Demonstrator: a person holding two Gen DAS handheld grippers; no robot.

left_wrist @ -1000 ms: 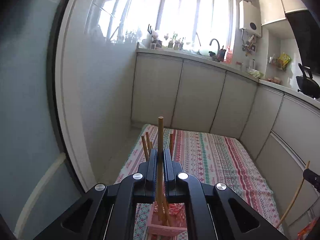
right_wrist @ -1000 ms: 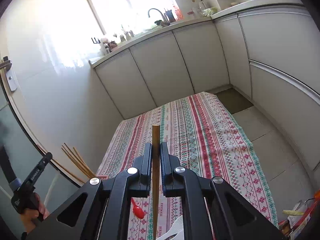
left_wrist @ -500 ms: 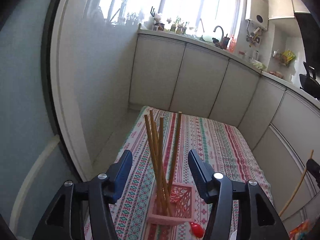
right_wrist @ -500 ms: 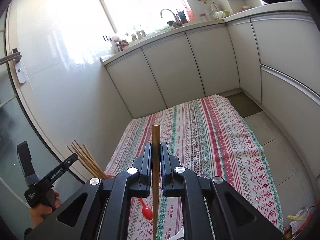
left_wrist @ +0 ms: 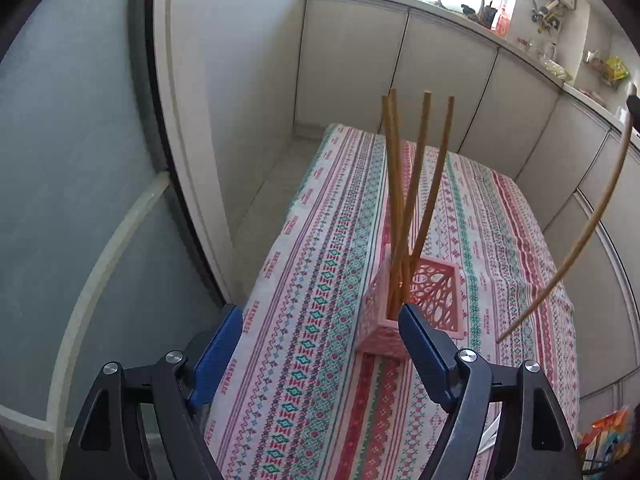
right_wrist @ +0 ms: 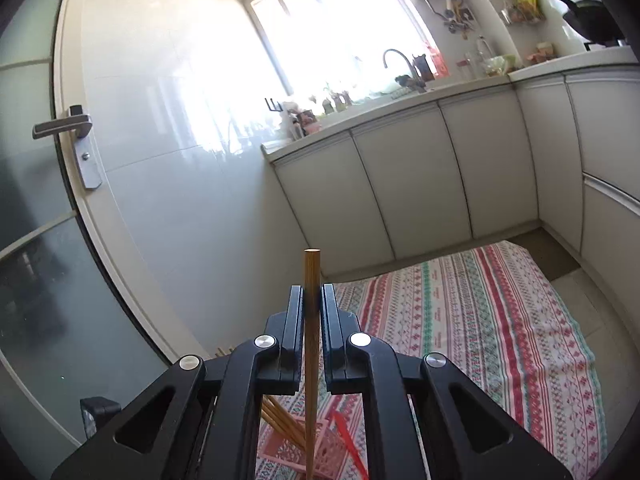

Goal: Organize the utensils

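Left wrist: left gripper (left_wrist: pixel 320 334) jaws opening, empty; pink lattice holder (left_wrist: pixel 416 308) partly hidden. Right gripper (right_wrist: pixel 312 300) clamps round wooden chopstick (right_wrist: pixel 311 280).

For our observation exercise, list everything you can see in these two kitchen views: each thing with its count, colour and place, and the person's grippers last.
Chopsticks in basket: four, tan wood, standing upright in the pink basket.
Held chopstick: one, tan wood, clamped upright in the right gripper.
Basket: one, pink lattice, on the tablecloth.
Tablecloth: one, red, green and white stripes, covering the table.
Cabinets: a row, pale grey, behind the table.
Faucet: one, metal, at the window counter.
Door handle: one, silver, on the door at left.
Left gripper: black with blue pads, jaws opening, nothing between them.
Right gripper: black, shut on the held chopstick.
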